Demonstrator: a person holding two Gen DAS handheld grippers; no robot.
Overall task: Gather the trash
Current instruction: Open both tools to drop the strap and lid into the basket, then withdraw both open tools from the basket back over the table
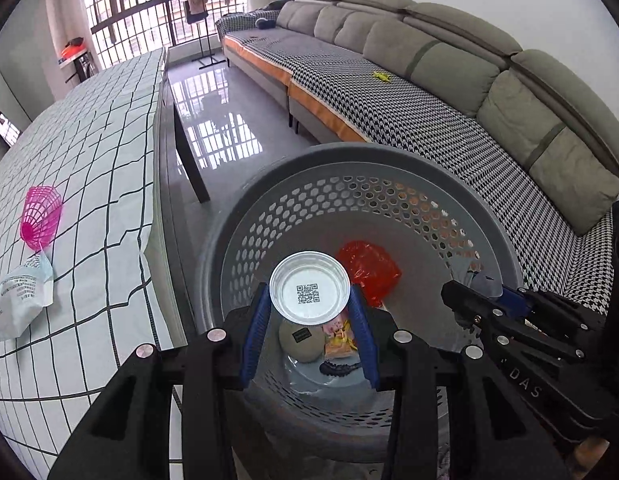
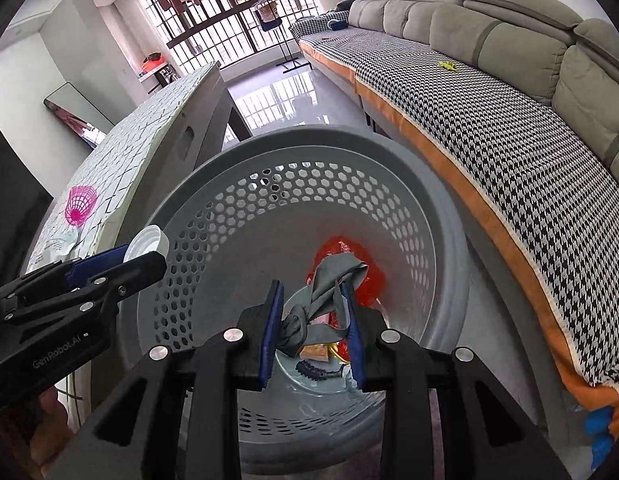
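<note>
Left wrist view: the left gripper (image 1: 309,312) is clamping a white cup (image 1: 309,288) over the grey basket (image 1: 389,156); a pink cup (image 1: 40,218) and wrapper (image 1: 19,300) are still waiting on the worktop (image 1: 89,152).

Right wrist view: the right gripper (image 2: 311,320) is pinching a grey rag (image 2: 329,280) above the basket.

Grey bin, red bag and blue pads showing against a checked cloth

The bin (image 1: 389,184) is showing grey with a honeycomb of holes, a red bag (image 1: 369,268) glowing inside it; the cup (image 1: 309,288) is showing silver-white with a black code square, and the rag (image 2: 329,280) grey. Blue pads (image 1: 255,336) are lining black grippers. The cloth (image 1: 89,152) is showing pale green with dark grid lines, a pink basket (image 1: 41,216) lying near its edge, and the sofa (image 1: 429,120) is wearing black-and-white houndstooth edged in orange.
</note>
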